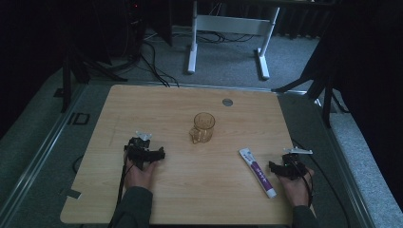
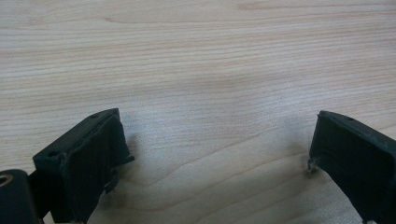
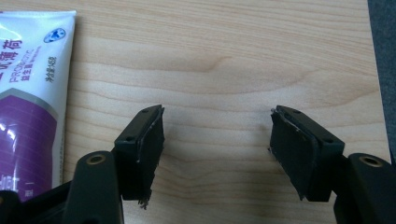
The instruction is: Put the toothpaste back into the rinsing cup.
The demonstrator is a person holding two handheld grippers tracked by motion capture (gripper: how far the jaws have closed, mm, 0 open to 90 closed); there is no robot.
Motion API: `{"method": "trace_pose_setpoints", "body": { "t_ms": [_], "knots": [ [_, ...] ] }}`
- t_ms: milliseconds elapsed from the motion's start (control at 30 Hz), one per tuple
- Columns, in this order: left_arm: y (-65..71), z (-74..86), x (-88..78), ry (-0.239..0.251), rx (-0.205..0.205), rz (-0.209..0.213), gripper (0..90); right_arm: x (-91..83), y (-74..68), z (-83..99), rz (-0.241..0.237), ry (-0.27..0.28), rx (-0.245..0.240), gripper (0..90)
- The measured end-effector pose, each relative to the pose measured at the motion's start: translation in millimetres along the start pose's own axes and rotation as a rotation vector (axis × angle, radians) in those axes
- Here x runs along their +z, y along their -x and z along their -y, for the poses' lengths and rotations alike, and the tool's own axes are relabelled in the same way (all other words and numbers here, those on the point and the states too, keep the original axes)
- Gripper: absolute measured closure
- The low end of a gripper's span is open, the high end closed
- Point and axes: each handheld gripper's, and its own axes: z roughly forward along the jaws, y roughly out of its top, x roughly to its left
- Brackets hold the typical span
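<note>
Toothpaste tube lies flat at the table's 4 o'clock, just beside the right gripper, both it and left gripper wide open, empty; tube likely light, soft, slick — grab mid-body, across its width.

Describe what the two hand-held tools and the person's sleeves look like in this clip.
Both are black: the left tool and right tool each have two blocky jaws with flat, frayed pads, a pale plate on top and a dark trailing cable. The sleeves are dark grey-green.
</note>
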Motion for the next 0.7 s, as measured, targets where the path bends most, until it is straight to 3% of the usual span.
{"method": "trace_pose_setpoints", "body": {
  "t_ms": [67,133,233,333,433,700],
  "knots": [
    [0.0,0.0,0.0,0.0,-0.001,0.0,2.8,-5.3,1.8,0.8,-0.043,0.024,0.041,40.6],
    [0.1,0.0,0.0,0.0,-0.001,0.0,2.8,-8.5,2.5,0.4,-0.061,0.041,0.053,41.5],
    [0.1,0.0,0.0,0.0,-0.001,0.0,2.8,-22.1,0.6,-4.2,-0.069,0.073,0.034,41.5],
    [0.2,0.1,0.0,0.001,-0.001,-0.001,2.8,-25.0,-3.2,-3.2,-0.057,0.069,0.011,41.1],
    [0.2,0.1,-0.1,0.001,-0.002,-0.001,2.8,-24.0,-5.3,-2.2,-0.035,0.031,0.001,41.2],
    [0.2,0.2,-0.1,0.001,-0.001,-0.001,2.8,-33.1,-11.3,-3.3,-0.015,0.017,-0.056,40.2]
  ]
}}
